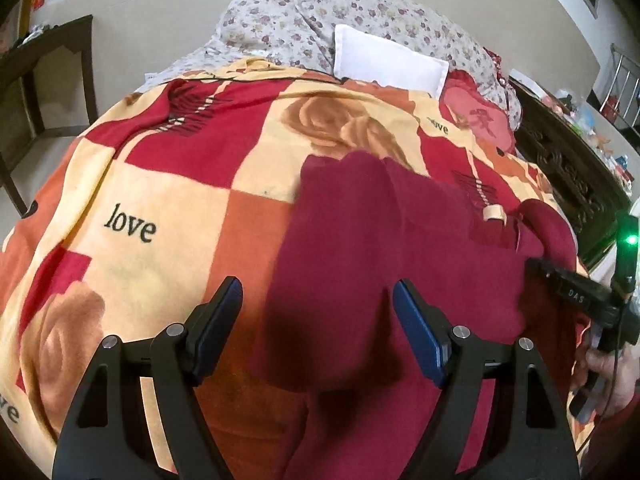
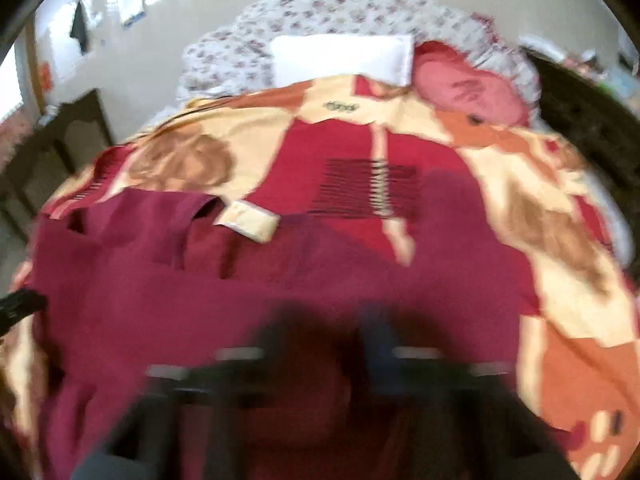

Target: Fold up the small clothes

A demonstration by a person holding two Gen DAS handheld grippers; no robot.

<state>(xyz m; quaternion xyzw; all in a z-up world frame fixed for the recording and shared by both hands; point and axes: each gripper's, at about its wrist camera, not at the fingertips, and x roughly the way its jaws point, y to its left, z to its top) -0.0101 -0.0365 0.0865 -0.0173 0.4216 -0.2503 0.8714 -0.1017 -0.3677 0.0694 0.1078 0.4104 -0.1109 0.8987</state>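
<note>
- Lying across the near part of the bed, the dark red garment [image 1: 360, 248] is spread mostly flat on the patterned blanket [image 1: 160, 184], with a cream label [image 1: 494, 213] showing near its far edge.
- The garment's near end runs out of the bottom of both views, so its full outline cannot be made out, and what kind of garment it is stays unclear.
- The left tongs [image 1: 318, 320] stand wide apart above the cloth's left part, with nothing between the blue pads [image 1: 416, 332].
- The right wrist view is badly smeared; the right tongs [image 2: 340, 344] are only a dark blur low over the garment. They read as drawn nearly together, but whether cloth is caught in them cannot be told.
- In the left wrist view, the right tool's black body [image 1: 576, 296] juts in at the right edge, with part of the holding hand [image 1: 612, 376] cut off by the frame.
- At the head of the bed lie a floral quilt [image 1: 360, 12], a white pillow [image 1: 392, 60] and a red heart-shaped cushion [image 1: 476, 112], partly tucked behind the blanket's edge.
- A dark wooden desk [image 1: 52, 76] stands to the left, half out of frame; the small things on it are too small to name.
- Clutter on the surface at the far right is likewise unreadable.
</note>
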